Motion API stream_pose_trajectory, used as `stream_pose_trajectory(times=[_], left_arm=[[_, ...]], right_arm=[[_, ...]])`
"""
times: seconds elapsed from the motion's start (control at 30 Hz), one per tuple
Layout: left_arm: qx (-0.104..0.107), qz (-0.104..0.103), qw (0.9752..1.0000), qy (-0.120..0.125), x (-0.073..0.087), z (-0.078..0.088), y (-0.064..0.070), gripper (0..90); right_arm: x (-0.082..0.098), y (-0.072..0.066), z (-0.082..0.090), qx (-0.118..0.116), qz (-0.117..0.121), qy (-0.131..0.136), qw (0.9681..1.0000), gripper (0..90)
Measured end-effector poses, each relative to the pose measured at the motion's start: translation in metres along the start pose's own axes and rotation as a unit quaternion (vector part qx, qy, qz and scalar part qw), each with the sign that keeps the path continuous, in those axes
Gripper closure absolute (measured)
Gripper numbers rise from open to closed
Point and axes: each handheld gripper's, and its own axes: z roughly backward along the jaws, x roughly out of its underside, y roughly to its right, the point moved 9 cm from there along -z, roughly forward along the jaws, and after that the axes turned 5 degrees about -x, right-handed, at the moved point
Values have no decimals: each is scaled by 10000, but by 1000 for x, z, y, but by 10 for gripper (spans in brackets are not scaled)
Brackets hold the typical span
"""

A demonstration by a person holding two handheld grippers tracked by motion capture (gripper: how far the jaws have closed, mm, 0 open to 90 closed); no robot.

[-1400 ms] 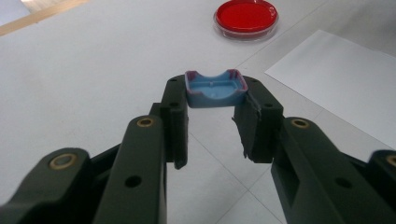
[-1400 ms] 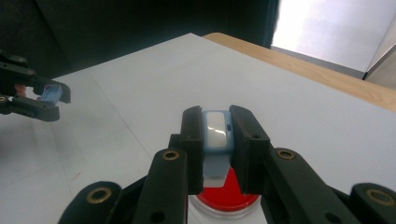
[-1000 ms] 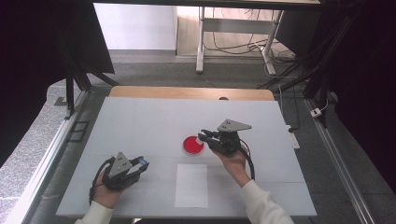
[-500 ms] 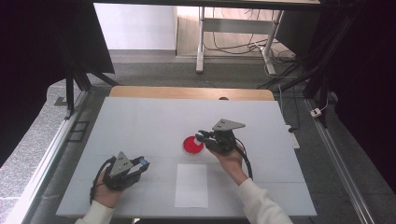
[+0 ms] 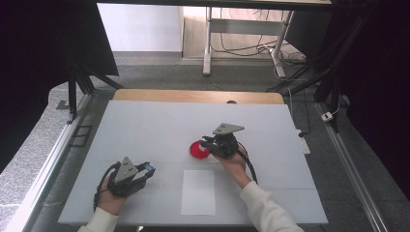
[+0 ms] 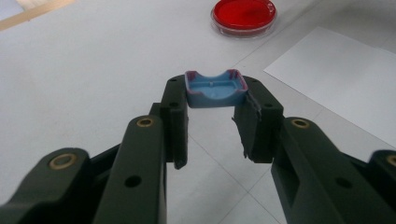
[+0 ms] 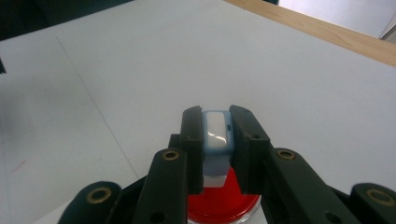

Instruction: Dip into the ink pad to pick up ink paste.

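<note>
Nearby, white paper sheet (image 5: 198, 192) lies w/ red dish (image 5: 197, 151) under right hand-held gripper (image 5: 207, 143) (clamping pale-blue piece (image 7: 216, 135)).

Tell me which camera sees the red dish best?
The left gripper view: the red dish sits whole and unblocked on the table. In the high view it is small, partly behind the right gripper. In the right gripper view, the jaws hide most of it.

In the right gripper view the red dish (image 7: 223, 205) sits below the jaws, its near half cut by the bottom edge and its middle covered by the pale blue piece (image 7: 216, 140) clamped between them. The piece's lower end is hidden behind the jaws. In the high view the blue cap (image 5: 149, 170) at the left jaws' tips is too small to make out.
</note>
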Motion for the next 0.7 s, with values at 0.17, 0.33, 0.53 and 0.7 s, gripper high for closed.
stream_pose_trajectory(times=[0.17, 0.33, 0.53, 0.7], left_arm=[[6, 8, 10000, -2, 0, -1, -1, 656], [20, 2, 10000, -8, 0, -1, 0, 656], [20, 0, 10000, -12, 0, -2, 0, 656], [26, 2, 10000, -11, 0, -2, -1, 655]], right_arm=[[2, 2, -6, 20, 2, -31, 10000, 757], [6, 2, -10, 25, 33, -144, 9999, 757], [9, 2, -13, 62, 146, -226, 9996, 757], [9, 2, -13, 49, 132, -235, 9996, 757]])
